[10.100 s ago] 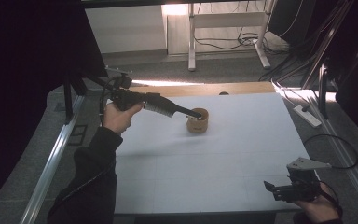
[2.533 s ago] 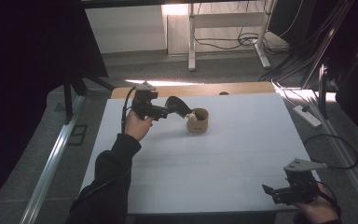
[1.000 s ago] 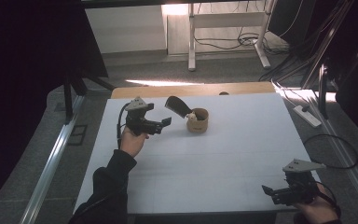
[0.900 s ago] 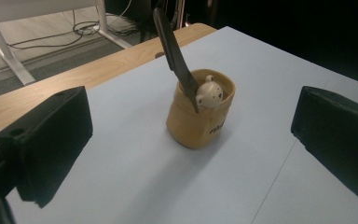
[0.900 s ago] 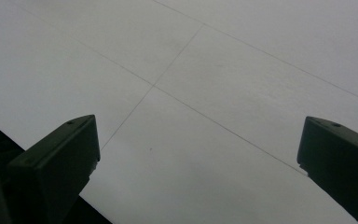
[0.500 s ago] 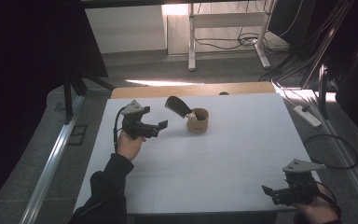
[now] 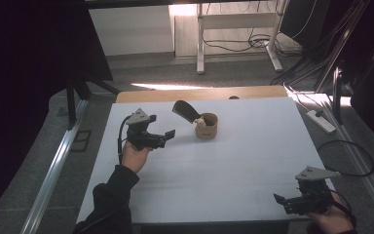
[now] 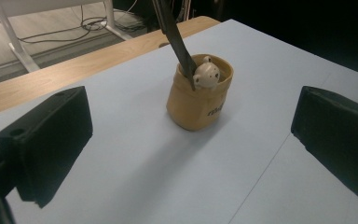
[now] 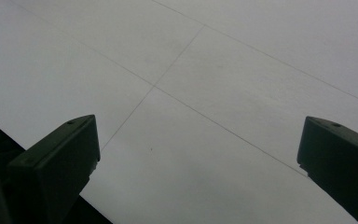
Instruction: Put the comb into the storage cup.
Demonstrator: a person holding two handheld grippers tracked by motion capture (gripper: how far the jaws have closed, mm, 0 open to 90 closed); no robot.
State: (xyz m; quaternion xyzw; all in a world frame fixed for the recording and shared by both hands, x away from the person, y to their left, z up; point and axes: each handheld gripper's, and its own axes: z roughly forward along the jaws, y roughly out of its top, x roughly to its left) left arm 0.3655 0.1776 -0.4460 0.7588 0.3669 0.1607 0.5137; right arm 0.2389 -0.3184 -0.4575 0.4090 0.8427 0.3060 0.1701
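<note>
Tan cup (image 7: 206, 126) near the far edge of the tabletop (image 7: 233, 165), holding a dark flat tool (image 7: 186, 110) that leans leftward, and a small bear figure (image 8: 208, 75). Left gripper (image 7: 161, 137), jaws spread and empty, faces the cup. Right gripper (image 7: 283, 202), jaws spread, rests at the near right corner. The cup looks light, rigid and easily tipped; grasp it low across its wall.

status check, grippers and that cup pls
Left gripper open, empty, just left of the tan cup. Dark utensil leaning in cup. Right gripper open at near edge. Nothing between.
</note>
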